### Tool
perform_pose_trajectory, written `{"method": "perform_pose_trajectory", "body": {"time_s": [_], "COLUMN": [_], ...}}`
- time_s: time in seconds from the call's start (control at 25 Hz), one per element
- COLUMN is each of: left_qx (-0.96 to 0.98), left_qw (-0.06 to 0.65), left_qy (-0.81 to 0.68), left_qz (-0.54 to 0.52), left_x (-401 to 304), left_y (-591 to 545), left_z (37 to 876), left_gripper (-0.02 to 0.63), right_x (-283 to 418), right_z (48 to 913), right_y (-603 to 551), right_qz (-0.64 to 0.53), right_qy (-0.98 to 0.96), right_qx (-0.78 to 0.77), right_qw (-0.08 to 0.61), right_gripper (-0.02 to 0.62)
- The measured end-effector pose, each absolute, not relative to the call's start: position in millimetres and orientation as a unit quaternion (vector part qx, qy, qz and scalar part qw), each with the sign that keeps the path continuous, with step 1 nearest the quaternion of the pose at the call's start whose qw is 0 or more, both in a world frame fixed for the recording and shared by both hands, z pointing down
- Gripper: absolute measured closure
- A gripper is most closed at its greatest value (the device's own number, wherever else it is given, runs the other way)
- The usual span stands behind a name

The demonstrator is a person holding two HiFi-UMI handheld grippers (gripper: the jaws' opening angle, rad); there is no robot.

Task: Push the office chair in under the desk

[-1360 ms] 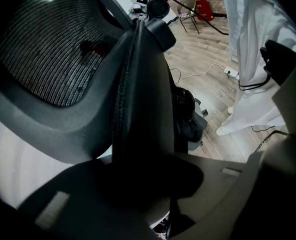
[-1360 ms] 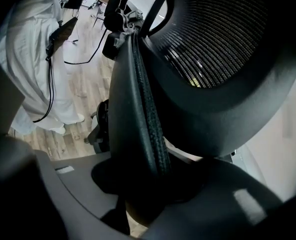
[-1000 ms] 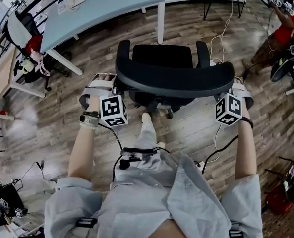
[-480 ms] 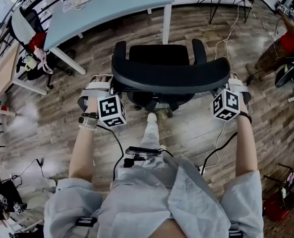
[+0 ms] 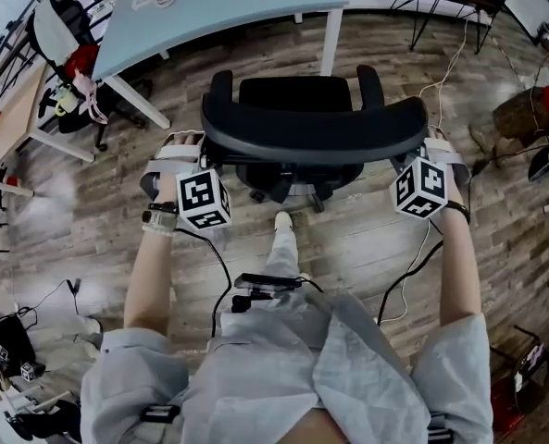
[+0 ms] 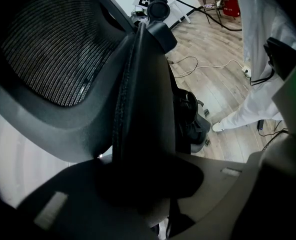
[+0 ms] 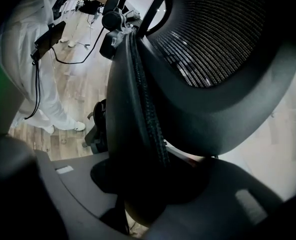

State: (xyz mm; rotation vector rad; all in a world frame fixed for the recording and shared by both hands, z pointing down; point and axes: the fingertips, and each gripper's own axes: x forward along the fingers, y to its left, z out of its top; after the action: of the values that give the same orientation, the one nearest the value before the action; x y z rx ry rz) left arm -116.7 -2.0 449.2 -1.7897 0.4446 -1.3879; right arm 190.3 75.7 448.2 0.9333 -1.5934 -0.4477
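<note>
Black office chair [image 5: 311,135] with mesh back, broad curved top edge and two armrests, upright on the wooden floor, seat [image 5: 297,95] turned toward the desk [image 5: 228,3]. Pale blue desk top on white legs, set at a slant just ahead of the chair. Seat front close to the desk's near edge and its white leg [image 5: 330,43], not yet tucked underneath.
</note>
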Motion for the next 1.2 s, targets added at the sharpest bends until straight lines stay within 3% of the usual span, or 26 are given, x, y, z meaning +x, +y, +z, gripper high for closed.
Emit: {"method": "perform_pose_trajectory", "body": {"time_s": [1.2], "left_qx": [-0.701], "left_qw": [0.369], "left_qy": [0.219], "left_qz": [-0.570], "left_x": [-137], "left_y": [-210], "left_z": [456], "left_gripper": [0.497], "right_x": [176], "right_z": [454], "right_y": [-170], "right_qz": [-0.218], "right_qy": [-0.707], "right_qx": [0.355], "right_qw": [0.572], "right_gripper": [0.417]}}
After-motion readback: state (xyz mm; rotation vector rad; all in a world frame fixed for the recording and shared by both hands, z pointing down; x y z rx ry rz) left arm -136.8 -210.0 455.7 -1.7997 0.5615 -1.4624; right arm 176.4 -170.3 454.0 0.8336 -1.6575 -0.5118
